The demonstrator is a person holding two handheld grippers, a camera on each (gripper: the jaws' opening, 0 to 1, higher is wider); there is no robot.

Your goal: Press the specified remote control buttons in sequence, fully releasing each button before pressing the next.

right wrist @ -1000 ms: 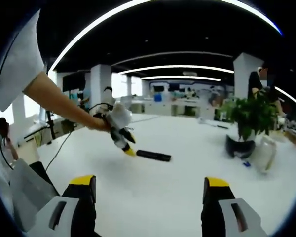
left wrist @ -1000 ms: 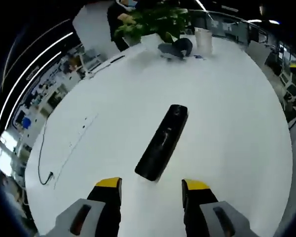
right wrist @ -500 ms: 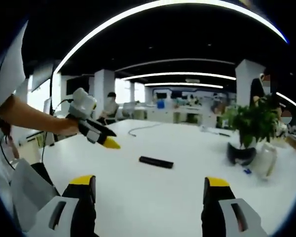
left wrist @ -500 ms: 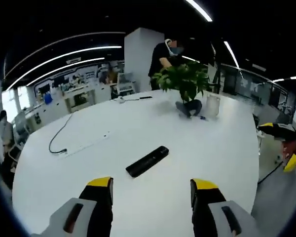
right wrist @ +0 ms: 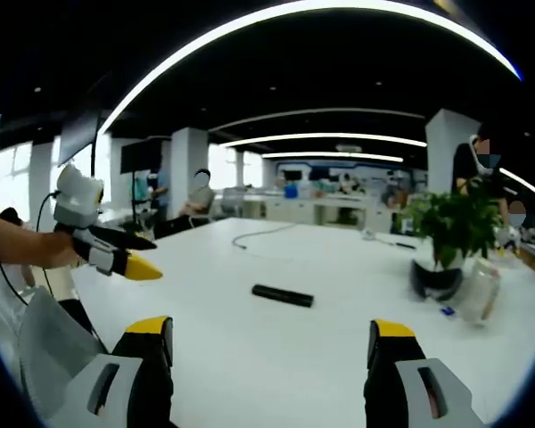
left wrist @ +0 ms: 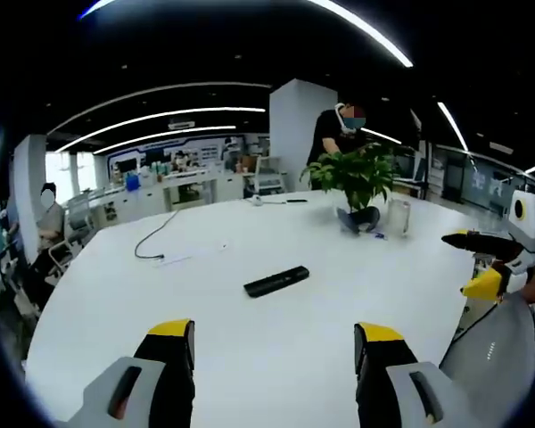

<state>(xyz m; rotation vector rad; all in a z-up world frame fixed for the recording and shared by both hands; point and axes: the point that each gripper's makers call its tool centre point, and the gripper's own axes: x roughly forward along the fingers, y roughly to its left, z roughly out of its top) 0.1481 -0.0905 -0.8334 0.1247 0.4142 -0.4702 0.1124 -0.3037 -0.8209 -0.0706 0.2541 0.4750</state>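
Large white table [left wrist: 250, 357], oval, its near edge cut off at the bottom of both views. One potted plant [left wrist: 355, 175] stands at the far side, with a dark rounded object [right wrist: 435, 278] at its base whose nature cannot be made out; beside it, one translucent jug-like container [right wrist: 478, 290], its detail blurred. One dark cable [left wrist: 147, 241] trails across the far left of the tabletop in the left gripper view. A person in dark clothing [left wrist: 332, 134] stands behind the plant, partly hidden by its leaves.

Left gripper [left wrist: 272, 337]: two yellow-tipped jaws spread wide apart, nothing between them; the same gripper appears at the left of the right gripper view [right wrist: 129, 254], held off the table edge by a hand. Right gripper [right wrist: 272, 332]: jaws likewise parted and empty; it enters the left gripper view from the right [left wrist: 474, 263], partly cut off by the frame.

One black remote control [left wrist: 276, 281], lying flat near the table's middle, well apart from both grippers; its buttons are too small to distinguish [right wrist: 283, 295].
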